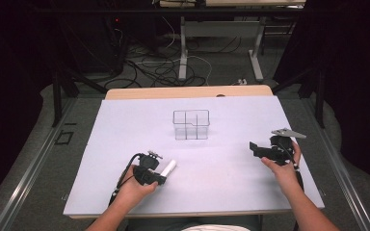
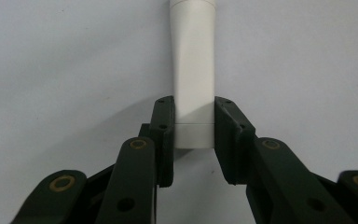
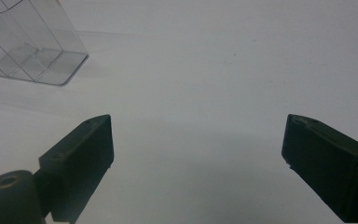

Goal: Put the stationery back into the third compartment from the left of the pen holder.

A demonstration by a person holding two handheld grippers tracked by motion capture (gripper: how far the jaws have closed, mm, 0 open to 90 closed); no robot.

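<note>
A white tube [image 1: 168, 168] lies on the white table sheet [image 1: 125, 139] at the near left, pointing away to the right. My left gripper [image 1: 162, 176] is shut on its near end. In the left gripper view the two black pads press on either side of the white tube [image 2: 193, 70] near its flat end, and my left gripper [image 2: 194, 126] points along it. My right gripper [image 1: 255, 149] hovers at the right of the table, open wide. The right gripper view shows that gripper [image 3: 198, 140] with nothing between its jaws and bare sheet below.
A clear plastic container [image 1: 191, 125] with divided compartments stands upright at the middle of the table, and the same container [image 3: 32, 51] shows at the upper left of the right gripper view. Table legs and cables lie on the floor beyond the far edge.
</note>
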